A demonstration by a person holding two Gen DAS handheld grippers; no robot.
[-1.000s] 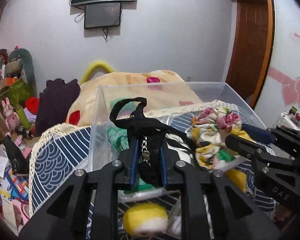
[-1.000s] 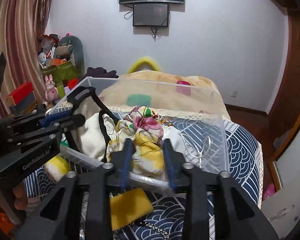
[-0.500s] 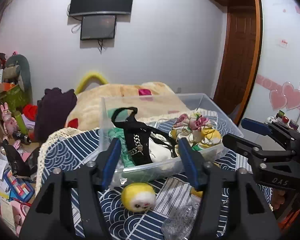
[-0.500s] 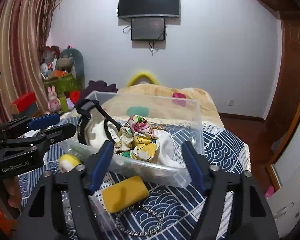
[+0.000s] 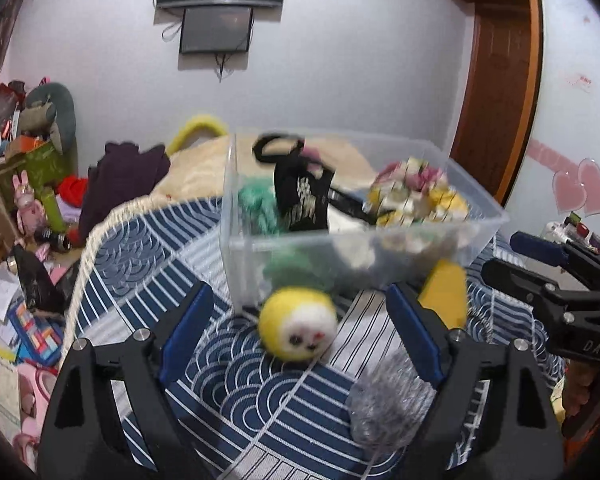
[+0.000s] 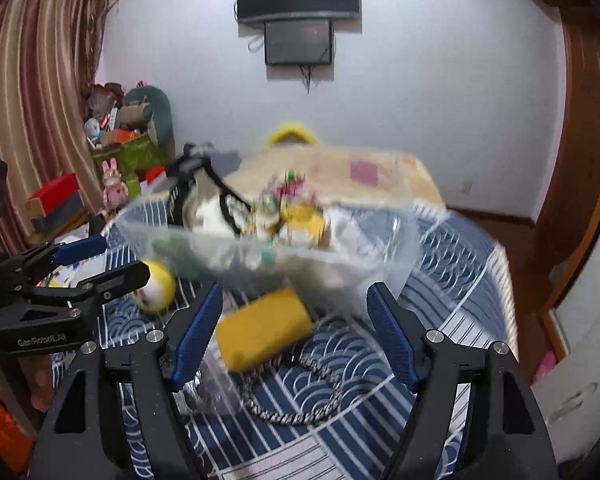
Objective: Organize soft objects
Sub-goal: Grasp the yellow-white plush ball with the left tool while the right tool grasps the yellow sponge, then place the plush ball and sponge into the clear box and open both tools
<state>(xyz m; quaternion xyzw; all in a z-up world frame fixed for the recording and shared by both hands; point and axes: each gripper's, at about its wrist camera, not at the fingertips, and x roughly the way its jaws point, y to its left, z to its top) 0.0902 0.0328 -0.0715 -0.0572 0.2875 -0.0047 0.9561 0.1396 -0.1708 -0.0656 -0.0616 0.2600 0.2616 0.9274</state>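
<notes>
A clear plastic bin (image 5: 476, 236) on the blue patterned cloth holds a black strappy garment (image 5: 300, 196), a floral cloth (image 5: 416, 196) and green fabric. In front of it lie a yellow plush ball with a face (image 5: 298, 328), a yellow sponge (image 5: 444, 292) and a silvery scrunchie (image 5: 384, 404). My left gripper (image 5: 300, 332) is open and empty, straddling the plush ball. My right gripper (image 6: 296, 332) is open and empty over the sponge (image 6: 264, 334); a metal chain (image 6: 296, 392) lies below it. The bin (image 6: 400, 264) looks blurred there.
The cloth-covered surface (image 5: 140, 248) drops off at the left to a floor cluttered with toys and books (image 5: 24, 320). A beige cushion and dark garment (image 5: 120, 184) lie behind the bin. A wooden door (image 5: 496, 92) stands at the right.
Both grippers opened, letting go of the black garment and the floral cloth into the bin, then pulled back and down toward the items in front of it.
</notes>
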